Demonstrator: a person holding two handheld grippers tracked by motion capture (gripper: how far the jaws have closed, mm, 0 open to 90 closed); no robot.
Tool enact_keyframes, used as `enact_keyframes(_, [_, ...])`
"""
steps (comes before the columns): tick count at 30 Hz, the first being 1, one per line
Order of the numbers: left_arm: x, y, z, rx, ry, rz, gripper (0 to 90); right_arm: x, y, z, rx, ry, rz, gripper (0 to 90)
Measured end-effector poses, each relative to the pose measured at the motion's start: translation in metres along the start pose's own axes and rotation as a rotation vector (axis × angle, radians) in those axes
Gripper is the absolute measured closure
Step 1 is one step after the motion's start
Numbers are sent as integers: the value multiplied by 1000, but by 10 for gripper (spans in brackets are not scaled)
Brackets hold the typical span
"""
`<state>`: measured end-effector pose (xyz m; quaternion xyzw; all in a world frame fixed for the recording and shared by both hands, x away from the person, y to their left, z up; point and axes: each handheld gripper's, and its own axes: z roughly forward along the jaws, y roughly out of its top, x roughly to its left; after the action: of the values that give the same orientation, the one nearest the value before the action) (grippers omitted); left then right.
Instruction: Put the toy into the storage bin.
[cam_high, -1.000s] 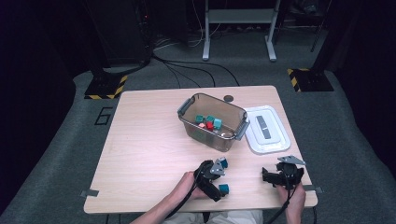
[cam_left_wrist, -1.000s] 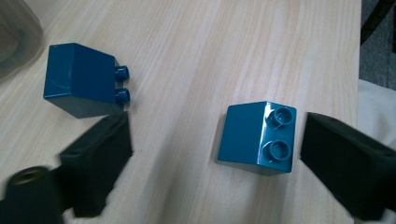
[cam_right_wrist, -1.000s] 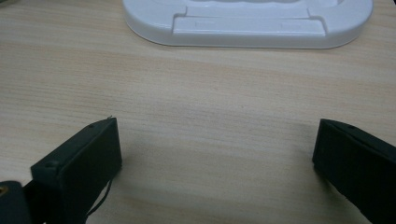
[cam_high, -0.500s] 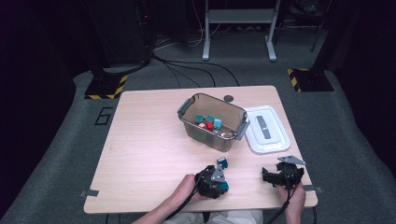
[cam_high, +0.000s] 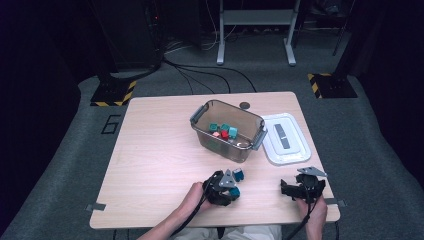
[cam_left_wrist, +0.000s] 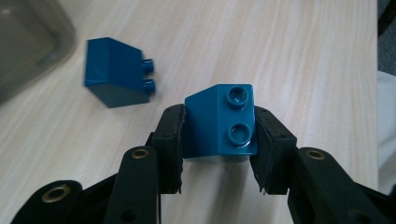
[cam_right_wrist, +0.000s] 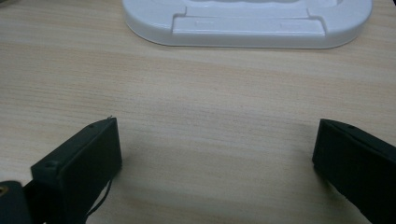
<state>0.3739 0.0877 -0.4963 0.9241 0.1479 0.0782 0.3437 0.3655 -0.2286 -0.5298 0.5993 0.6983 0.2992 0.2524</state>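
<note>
My left gripper is shut on a blue sloped brick with two studs, just above the tabletop; its jaws have just closed on it. In the high view that gripper is near the table's front edge, with the held brick at its tip. A second blue sloped brick lies on its side on the wood just beyond, also seen from above. My right gripper stands open over bare wood, nothing between its jaws; from above it is at the front right.
A clear grey bin with several teal and red bricks stands mid-table; its corner shows at upper left. Its white lid lies to its right, just ahead of my right gripper. A small dark disc lies behind the bin.
My left gripper's jaws went from wide apart to closed on the blue brick, and the hand shifted slightly. The right gripper kept still.
</note>
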Motion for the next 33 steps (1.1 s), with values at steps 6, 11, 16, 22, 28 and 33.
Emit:
enact_keyframes(6, [13,-3,-13,-8,37,-25,586,0,0,0,0,0,0,5])
enact_keyframes(11, [26,-6,-26,-9,68,-42,587,0,0,0,0,0,0,6])
enact_keyframes(16, [40,-7,-42,-30,112,-73,587,0,0,0,0,0,0,6])
enact_keyframes(22, [53,-8,-58,-38,149,-95,586,0,0,0,0,0,0,6])
enact_keyframes(28, [61,-5,-69,-41,182,-103,587,0,0,0,0,0,0,5])
enact_keyframes(33, [70,-1,-80,-33,206,-107,587,0,0,0,0,0,0,6])
